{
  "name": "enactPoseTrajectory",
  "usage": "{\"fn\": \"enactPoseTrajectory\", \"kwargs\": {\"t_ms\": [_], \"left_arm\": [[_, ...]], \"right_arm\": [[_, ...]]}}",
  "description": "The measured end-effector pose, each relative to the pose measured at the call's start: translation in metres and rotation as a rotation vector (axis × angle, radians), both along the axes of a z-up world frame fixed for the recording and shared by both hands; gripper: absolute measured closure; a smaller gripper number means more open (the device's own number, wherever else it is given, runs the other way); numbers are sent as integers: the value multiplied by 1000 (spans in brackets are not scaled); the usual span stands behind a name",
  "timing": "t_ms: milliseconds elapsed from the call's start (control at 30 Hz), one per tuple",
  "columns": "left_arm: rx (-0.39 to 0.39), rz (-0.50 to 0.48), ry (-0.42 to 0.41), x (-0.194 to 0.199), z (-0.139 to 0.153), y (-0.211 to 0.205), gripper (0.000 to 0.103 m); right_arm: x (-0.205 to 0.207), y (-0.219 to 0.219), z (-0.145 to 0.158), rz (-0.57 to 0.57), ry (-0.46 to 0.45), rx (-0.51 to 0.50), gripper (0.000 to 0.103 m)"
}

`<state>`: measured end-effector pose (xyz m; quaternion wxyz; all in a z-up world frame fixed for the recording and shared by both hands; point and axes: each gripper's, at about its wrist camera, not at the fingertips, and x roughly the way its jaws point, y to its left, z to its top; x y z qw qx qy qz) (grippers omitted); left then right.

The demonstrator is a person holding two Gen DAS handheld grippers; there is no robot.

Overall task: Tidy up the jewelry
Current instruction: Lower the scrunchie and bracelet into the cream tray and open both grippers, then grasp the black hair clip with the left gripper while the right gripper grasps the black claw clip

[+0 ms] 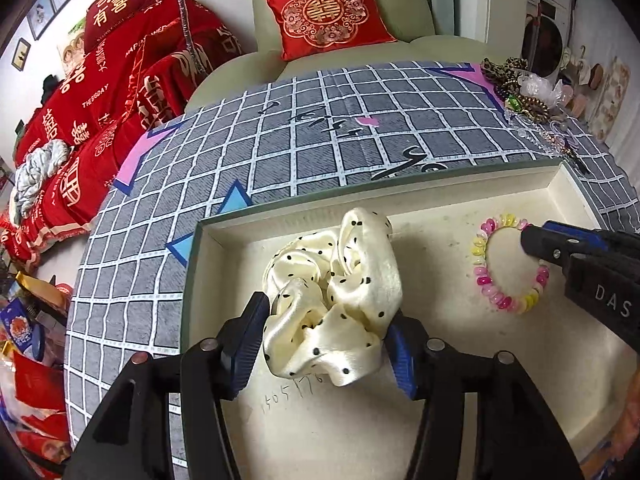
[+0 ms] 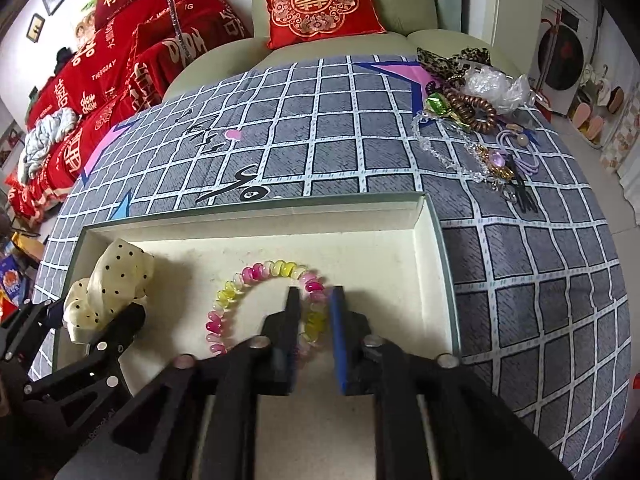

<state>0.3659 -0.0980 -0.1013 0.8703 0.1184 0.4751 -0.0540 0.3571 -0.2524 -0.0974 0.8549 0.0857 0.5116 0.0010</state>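
Now L gripper [image 1: 326, 344] open round scrunchie [image 1: 336, 296], R gripper [image 2: 316, 320] open astride bracelet [image 2: 256, 304]

Red embroidered cushion [image 1: 326, 14] on pale green sofa [image 1: 440, 46], red bedding [image 1: 120, 80] alongside.

Surface: grey cloth [image 2: 360, 128] with white grid, pink and blue triangles. On it: shallow cream-lined tray [image 2: 436, 240], near side; heap of hair ties, beaded strands and crumpled plastic [image 2: 476, 120], far right corner
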Motion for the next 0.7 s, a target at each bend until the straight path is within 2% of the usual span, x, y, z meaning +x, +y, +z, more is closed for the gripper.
{"fn": "enactPoseTrajectory", "kwargs": {"t_ms": [33,67,100,133,167,200,267,367,467,500,533,567,700], "left_arm": [[-6,2,0,0,2,1,39],[-12,4,-2,0,4,2,39],[-19,7,-4,0,6,3,39],[-23,12,-7,-2,9,5,34],[-25,16,-12,-3,11,6,9],[-28,25,-29,-5,15,7,0],[-36,29,-71,-10,24,8,0],[-56,27,-68,-13,32,10,0],[-67,18,-92,-27,44,13,0],[-67,6,-109,-35,49,14,0],[-68,-3,-119,-42,53,15,0],[-71,-13,-128,-49,57,16,0],[-125,-53,-113,-85,70,27,0]], "right_arm": [[0,-1,3,-6,-4,8,55],[-2,-2,7,-12,-18,16,46],[-3,-2,10,-14,-29,18,46],[-5,-2,16,-14,-41,20,46],[-6,-3,19,-14,-48,24,46],[-8,-4,24,-17,-55,32,46],[-14,-6,35,-29,-76,53,46],[-24,-8,49,-35,-99,70,37],[-40,-10,62,-41,-115,78,37],[-44,-11,63,-43,-118,83,34],[-52,-13,67,-47,-121,91,22],[-58,-14,69,-50,-125,98,19],[-91,-18,76,-35,-134,141,19]]}}
